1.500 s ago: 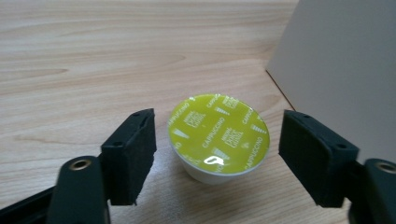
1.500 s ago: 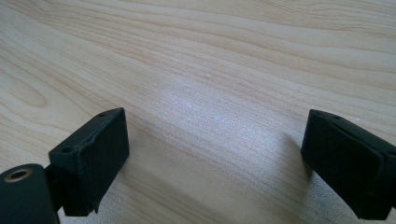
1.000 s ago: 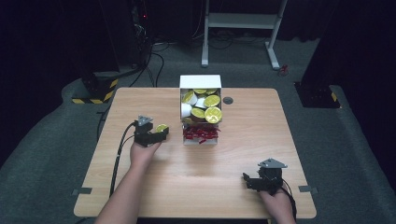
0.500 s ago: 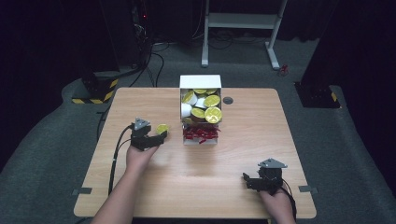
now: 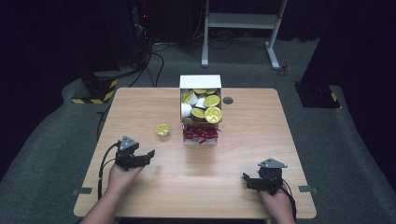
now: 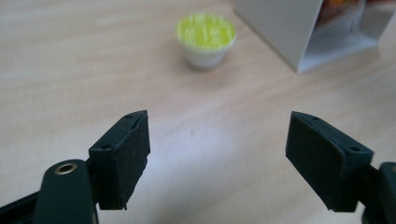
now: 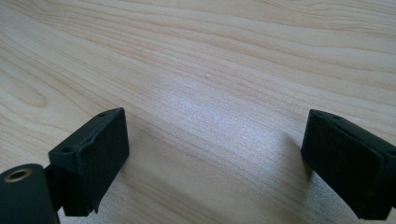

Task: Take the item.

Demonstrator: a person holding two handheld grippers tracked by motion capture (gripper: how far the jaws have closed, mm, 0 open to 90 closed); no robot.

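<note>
The small cup (image 5: 162, 129) with the yellow-green foil lid stands upright and alone on the wooden surface (image 5: 140, 102), just left of the white box (image 5: 201, 82) and apart from it; in your left gripper view the same cup (image 6: 206, 39) sits ahead of the jaws, slightly left of centre, with the box's white corner (image 6: 285, 28) to its right. The box lies open toward you and holds a pile of like cups (image 5: 205, 106), some lid-up, some showing white sides. Red items (image 5: 201, 134) lie spilled at its front lip; what they are cannot be made out at this distance, possibly wrappers. A small dark round mark (image 5: 228, 100) sits on the surface just right of the box. Your left gripper (image 5: 148, 154) is held low over the surface, nearer to you than the cup and well short of it, jaws spread wide with nothing between them (image 6: 217, 161). Your right gripper (image 5: 246, 179) rests near the front right of the surface, well apart from cup and box, jaws likewise spread wide over bare wood grain (image 7: 215, 163). A cable (image 5: 103, 163) trails from the left gripper toward the near edge. Grey carpet (image 5: 56, 140) surrounds the surface, with a white frame stand (image 5: 243, 21) beyond it.
</note>
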